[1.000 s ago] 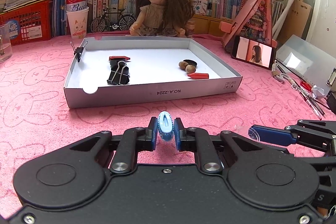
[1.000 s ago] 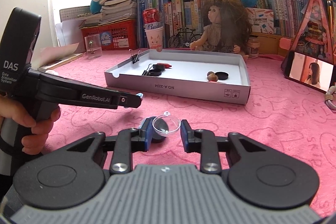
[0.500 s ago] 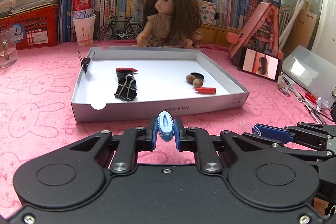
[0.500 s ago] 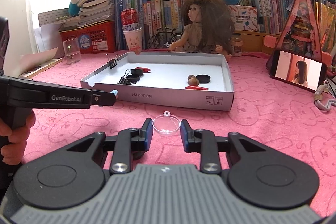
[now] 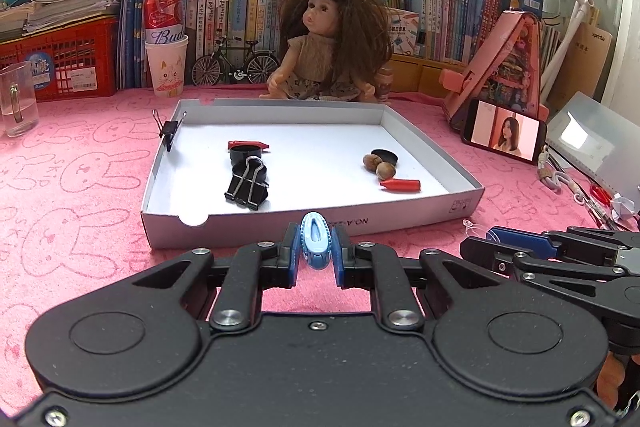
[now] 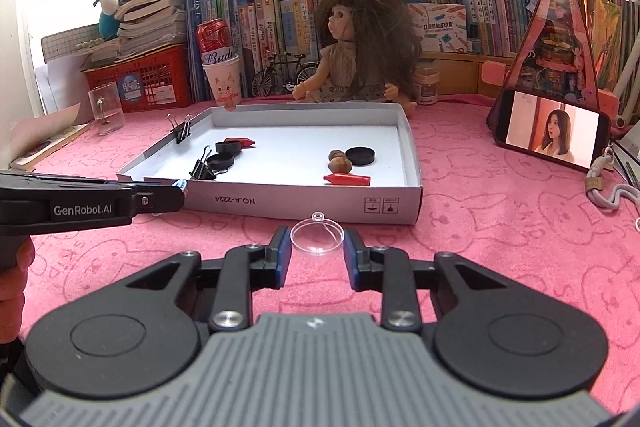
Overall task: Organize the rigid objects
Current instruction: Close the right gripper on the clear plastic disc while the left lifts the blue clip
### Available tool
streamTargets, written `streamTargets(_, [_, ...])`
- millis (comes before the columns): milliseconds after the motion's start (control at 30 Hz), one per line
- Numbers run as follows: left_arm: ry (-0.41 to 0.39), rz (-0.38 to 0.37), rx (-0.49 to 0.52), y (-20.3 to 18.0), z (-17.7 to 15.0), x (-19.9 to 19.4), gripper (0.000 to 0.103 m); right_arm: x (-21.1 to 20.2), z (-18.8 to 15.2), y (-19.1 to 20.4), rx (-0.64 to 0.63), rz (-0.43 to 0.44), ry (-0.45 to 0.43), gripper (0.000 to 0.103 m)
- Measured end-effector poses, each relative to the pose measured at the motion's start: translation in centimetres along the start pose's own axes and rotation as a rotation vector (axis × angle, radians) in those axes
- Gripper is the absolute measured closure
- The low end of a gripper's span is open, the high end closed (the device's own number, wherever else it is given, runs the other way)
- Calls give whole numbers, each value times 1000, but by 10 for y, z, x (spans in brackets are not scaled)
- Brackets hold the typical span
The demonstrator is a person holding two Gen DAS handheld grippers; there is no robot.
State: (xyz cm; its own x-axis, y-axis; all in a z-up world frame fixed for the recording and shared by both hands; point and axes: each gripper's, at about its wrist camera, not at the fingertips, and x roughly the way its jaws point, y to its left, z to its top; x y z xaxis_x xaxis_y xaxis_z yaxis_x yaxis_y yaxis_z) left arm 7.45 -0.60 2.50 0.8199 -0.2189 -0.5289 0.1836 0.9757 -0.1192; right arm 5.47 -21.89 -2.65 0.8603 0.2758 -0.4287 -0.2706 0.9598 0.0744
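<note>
Left wrist view: the left gripper [image 5: 315, 259] pinches a small blue-and-white oval clip [image 5: 315, 239] upright between its fingers [image 5: 292, 259], which are closed to a narrow gap with both pads touching the clip's sides. Compared with a second ago, the white tray [image 5: 360, 223] has drawn closer and now stands just beyond the fingertips, its front wall directly behind the clip; the carry toward the tray appears nearly finished, with release over the tray floor the likely remaining step. Inside the tray lie a large black binder clip [image 5: 247, 183], a black cap with a red crayon-like piece [image 5: 248, 146] beside it, two nuts [image 5: 380, 165], a second black cap and another red piece [image 5: 400, 184]; a small binder clip [image 5: 170, 129] grips the left wall. Right wrist view: the right gripper [image 6: 316, 259] has likewise advanced toward the tray [image 6: 304, 205], and a clear round plastic lid [image 6: 317, 237] sits between its fingers [image 6: 280, 259]. These are moderately open, with the rim of the lid near both pads; firm contact cannot be told, since the lid may rest on the pink worktop [image 6: 500, 227]. The left gripper's tip [image 6: 178, 185] appears at this view's left, close to the tray's front corner.
</note>
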Motion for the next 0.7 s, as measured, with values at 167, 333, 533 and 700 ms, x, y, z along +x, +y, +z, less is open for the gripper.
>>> streamTargets(167, [-14, 13, -11, 4, 9, 3, 88, 3, 7, -1, 6, -8, -13, 70])
streamTargets(333, [-37, 21, -13, 8, 22, 6, 88, 8, 18, -2, 5, -17, -31, 70])
streamTargets(533, [-70, 27, -32, 13, 43, 11, 88, 15, 36, -7, 18, -21, -57, 70])
streamTargets(700, [-89, 28, -36, 16, 57, 21, 88, 24, 50, -10, 37, -17, -71, 70])
